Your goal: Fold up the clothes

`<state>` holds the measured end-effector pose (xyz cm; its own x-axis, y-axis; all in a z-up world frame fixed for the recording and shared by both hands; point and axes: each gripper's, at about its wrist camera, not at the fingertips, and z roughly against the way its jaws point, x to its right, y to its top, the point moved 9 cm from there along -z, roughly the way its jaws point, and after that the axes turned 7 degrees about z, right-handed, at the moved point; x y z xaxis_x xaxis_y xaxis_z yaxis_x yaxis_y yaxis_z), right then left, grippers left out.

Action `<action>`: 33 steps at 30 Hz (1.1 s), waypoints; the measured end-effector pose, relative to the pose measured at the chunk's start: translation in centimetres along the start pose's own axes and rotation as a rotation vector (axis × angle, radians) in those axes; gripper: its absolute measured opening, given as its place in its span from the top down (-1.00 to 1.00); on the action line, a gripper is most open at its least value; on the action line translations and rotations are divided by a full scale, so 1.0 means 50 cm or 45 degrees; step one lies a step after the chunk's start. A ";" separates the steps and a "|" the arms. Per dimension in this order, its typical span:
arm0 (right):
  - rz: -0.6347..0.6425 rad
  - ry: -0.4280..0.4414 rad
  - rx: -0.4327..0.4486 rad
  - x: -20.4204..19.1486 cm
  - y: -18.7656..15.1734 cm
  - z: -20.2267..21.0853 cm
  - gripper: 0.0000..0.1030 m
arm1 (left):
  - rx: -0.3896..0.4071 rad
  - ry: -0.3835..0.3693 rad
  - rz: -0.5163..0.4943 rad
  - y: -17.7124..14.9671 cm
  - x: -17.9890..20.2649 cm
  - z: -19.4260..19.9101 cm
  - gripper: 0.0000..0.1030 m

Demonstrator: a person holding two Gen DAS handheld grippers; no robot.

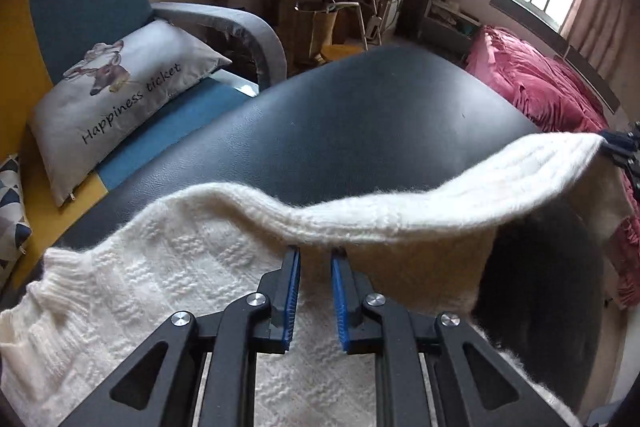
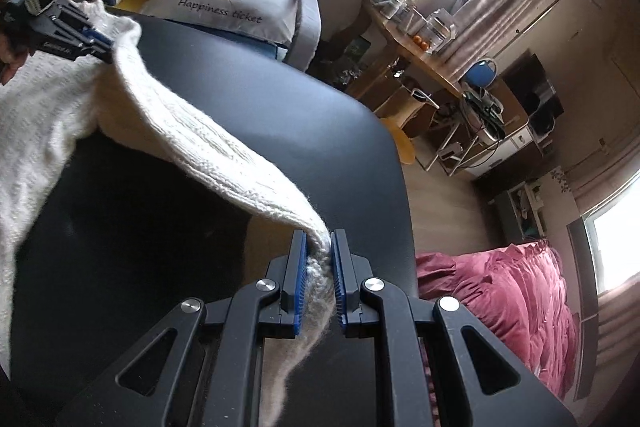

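**A:** Item one, the garment?

**B:** Cream cable-knit woollen sweater [image 1: 168, 291], ribbed hem band. Location: dark navy leather-look padded worktop [image 1: 360, 115]. The body lies flat on the near part of the worktop; the hem edge is lifted clear of it and strung between the two tools.

**A:** Item two, left gripper [image 1: 315, 255]?

**B:** Black, blue ribbed pads. The hem band drapes across its tips. A gap shows between the pads lower down, and whether the tips pinch the wool is hidden by the band itself. I cannot tell from its own camera; the right wrist view shows it at the far end of the band with knit bunched at its tips, which suggests a hold.

**A:** Item three, right gripper [image 2: 320, 239]?

**B:** Same make. Jaws pressed together on the hem corner, wool bunched between the pads.

**A:** The relation that governs the next move?

**B:** The long axis of the lifted hem runs from one gripper to the other, sagging in the middle. The flat body lies beneath and behind the left gripper, so that hand is nearer the bulk. The right gripper stands out over bare worktop, towards the crumpled pink quilt on the bed [image 2: 512, 299]. My judgement: the hem must travel as one line over the body, both ends level, or the fold skews.

**A:** Surroundings?

**B:** Grey printed stag cushion [image 1: 120, 99] on a blue sofa, well apart from the sweater.
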<state>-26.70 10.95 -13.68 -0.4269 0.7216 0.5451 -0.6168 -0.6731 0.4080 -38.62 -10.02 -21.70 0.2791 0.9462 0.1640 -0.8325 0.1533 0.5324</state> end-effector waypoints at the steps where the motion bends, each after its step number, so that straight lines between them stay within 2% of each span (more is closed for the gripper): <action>1: -0.008 0.001 -0.005 0.006 0.001 -0.009 0.75 | -0.003 -0.006 0.000 0.000 0.001 -0.002 0.71; 3: -0.032 0.007 -0.022 0.021 0.003 -0.030 0.75 | -0.014 -0.012 0.005 -0.001 0.002 -0.007 0.71; 5: -0.066 0.026 -0.042 0.037 0.006 -0.056 0.91 | -0.022 -0.007 0.020 -0.001 -0.003 -0.013 0.71; 11: -0.116 0.017 -0.104 0.075 0.018 -0.133 0.91 | -0.031 -0.016 0.062 -0.001 -0.009 -0.016 0.71; 14: -0.203 0.064 -0.107 0.094 0.023 -0.156 0.91 | -0.039 -0.021 0.051 -0.006 -0.004 -0.015 0.71; 16: -0.260 0.101 -0.100 0.105 0.028 -0.161 0.90 | -0.040 -0.012 0.036 -0.010 -0.001 -0.014 0.71; 19: -0.305 0.084 -0.097 0.130 0.034 -0.163 0.90 | -0.043 -0.003 0.044 -0.011 0.005 -0.011 0.71; 22: -0.416 0.122 -0.064 0.157 0.029 -0.144 0.90 | -0.041 -0.031 0.048 -0.014 0.017 -0.004 0.71; 24: -0.554 0.197 -0.012 0.165 0.004 -0.108 0.89 | -0.042 -0.018 0.017 -0.029 0.024 0.004 0.71; 25: -0.631 0.250 0.014 0.164 -0.015 -0.090 0.83 | -0.042 -0.004 -0.002 -0.040 0.027 0.009 0.71; 28: -0.845 0.423 0.070 0.148 -0.084 -0.052 0.71 | -0.036 -0.019 0.022 -0.071 0.029 0.025 0.71; 31: -0.976 0.549 0.042 0.100 -0.163 -0.051 0.67 | -0.010 -0.027 0.060 -0.104 0.029 0.049 0.71; 33: -1.020 0.594 0.015 0.066 -0.200 -0.065 0.67 | 0.011 -0.018 0.080 -0.120 0.030 0.066 0.71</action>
<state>-24.10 20.57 -18.34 -0.1004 0.9626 -0.2518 -0.8368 0.0552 0.5446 -31.60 -10.48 -21.91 0.2332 0.9497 0.2089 -0.8443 0.0912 0.5280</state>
